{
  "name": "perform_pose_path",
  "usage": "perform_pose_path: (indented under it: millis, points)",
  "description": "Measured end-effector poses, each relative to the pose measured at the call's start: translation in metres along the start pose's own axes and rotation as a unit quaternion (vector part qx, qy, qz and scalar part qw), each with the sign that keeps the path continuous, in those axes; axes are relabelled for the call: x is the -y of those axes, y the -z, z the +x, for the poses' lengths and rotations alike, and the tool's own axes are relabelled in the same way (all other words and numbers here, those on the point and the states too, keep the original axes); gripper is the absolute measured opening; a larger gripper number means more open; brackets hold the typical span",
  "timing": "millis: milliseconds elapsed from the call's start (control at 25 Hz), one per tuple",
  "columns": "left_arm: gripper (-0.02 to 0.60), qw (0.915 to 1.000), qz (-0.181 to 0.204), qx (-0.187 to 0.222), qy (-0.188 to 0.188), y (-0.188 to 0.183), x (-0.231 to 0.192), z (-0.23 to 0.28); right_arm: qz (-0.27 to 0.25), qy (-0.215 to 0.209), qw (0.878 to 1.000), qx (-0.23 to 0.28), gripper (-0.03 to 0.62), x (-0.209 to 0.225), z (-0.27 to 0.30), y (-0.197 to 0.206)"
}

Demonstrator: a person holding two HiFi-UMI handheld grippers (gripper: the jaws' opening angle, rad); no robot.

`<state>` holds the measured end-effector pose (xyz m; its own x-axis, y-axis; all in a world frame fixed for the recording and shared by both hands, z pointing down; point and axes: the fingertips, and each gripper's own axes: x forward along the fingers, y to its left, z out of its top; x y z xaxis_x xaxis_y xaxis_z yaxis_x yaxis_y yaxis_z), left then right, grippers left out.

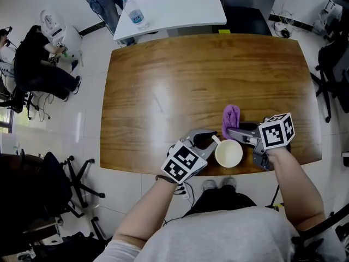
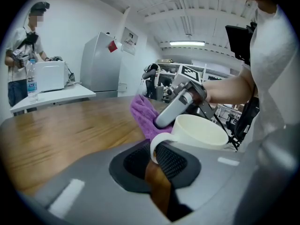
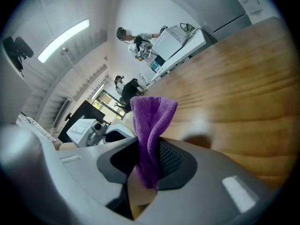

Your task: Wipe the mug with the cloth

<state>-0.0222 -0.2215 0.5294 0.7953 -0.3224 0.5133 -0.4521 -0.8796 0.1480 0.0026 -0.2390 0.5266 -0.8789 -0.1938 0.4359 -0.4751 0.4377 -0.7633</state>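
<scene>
A white mug (image 1: 229, 153) sits near the front edge of the wooden table (image 1: 180, 81). My left gripper (image 1: 210, 141) is shut on the mug's handle (image 2: 157, 146), which is pinched between the pads in the left gripper view. The mug's open rim (image 2: 201, 128) faces up just past the jaws. My right gripper (image 1: 232, 131) is shut on a purple cloth (image 1: 231, 119), just behind the mug. In the right gripper view the cloth (image 3: 151, 121) stands up out of the closed jaws. From the left gripper view, the cloth (image 2: 144, 112) hangs beside the mug's far side, with the right gripper (image 2: 177, 106) above it.
A white table (image 1: 174, 7) with a water bottle (image 1: 133, 12) stands beyond the wooden table. A seated person (image 1: 38, 64) and office chairs (image 1: 65, 179) are at the left. Another person (image 2: 23, 55) stands by a white appliance and a grey cabinet (image 2: 98, 64).
</scene>
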Motion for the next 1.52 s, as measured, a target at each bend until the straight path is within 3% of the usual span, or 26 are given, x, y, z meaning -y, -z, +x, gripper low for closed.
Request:
perform_pose_path:
  millis: [360, 480, 640, 840, 920, 1000, 1120, 1240, 1360, 1520]
  points:
    - [0.030, 1.0000, -0.003, -0.004, -0.002, 0.003, -0.001, 0.001, -0.024, 0.021, 0.999, -0.016, 0.106, 0.008, 0.002, 0.007]
    - [0.029, 0.9999, -0.001, -0.014, -0.005, 0.008, -0.002, 0.000, -0.034, 0.023, 0.999, 0.010, 0.106, 0.002, -0.005, -0.005]
    - [0.086, 0.9994, -0.016, -0.030, -0.006, 0.017, -0.004, -0.004, -0.058, 0.021, 0.997, 0.055, 0.106, -0.017, -0.015, -0.030]
    - [0.087, 0.9987, -0.045, -0.021, -0.012, 0.028, -0.005, -0.029, -0.130, 0.041, 0.987, 0.083, 0.106, -0.050, -0.040, -0.047]
    - [0.087, 0.9978, -0.061, -0.004, -0.026, 0.032, -0.010, -0.047, -0.167, 0.045, 0.979, 0.106, 0.106, -0.072, -0.056, -0.050]
    - [0.086, 0.9954, -0.073, 0.044, -0.044, 0.020, -0.014, -0.072, -0.196, 0.052, 0.972, 0.118, 0.106, -0.095, -0.069, -0.046]
    - [0.060, 0.9852, -0.072, 0.147, -0.051, -0.032, 0.002, -0.114, -0.225, 0.060, 0.965, 0.123, 0.106, -0.128, -0.088, -0.029]
    - [0.000, 0.9766, -0.045, 0.210, -0.018, -0.091, 0.047, -0.149, -0.259, 0.070, 0.956, 0.120, 0.106, -0.165, -0.107, -0.003]
    - [0.000, 0.9722, -0.008, 0.234, 0.006, -0.122, 0.098, -0.177, -0.290, 0.063, 0.948, 0.112, 0.106, -0.199, -0.114, 0.028]
    - [0.000, 0.9748, 0.020, 0.222, 0.008, -0.114, 0.179, -0.189, -0.325, 0.046, 0.940, 0.098, 0.106, -0.234, -0.132, 0.093]
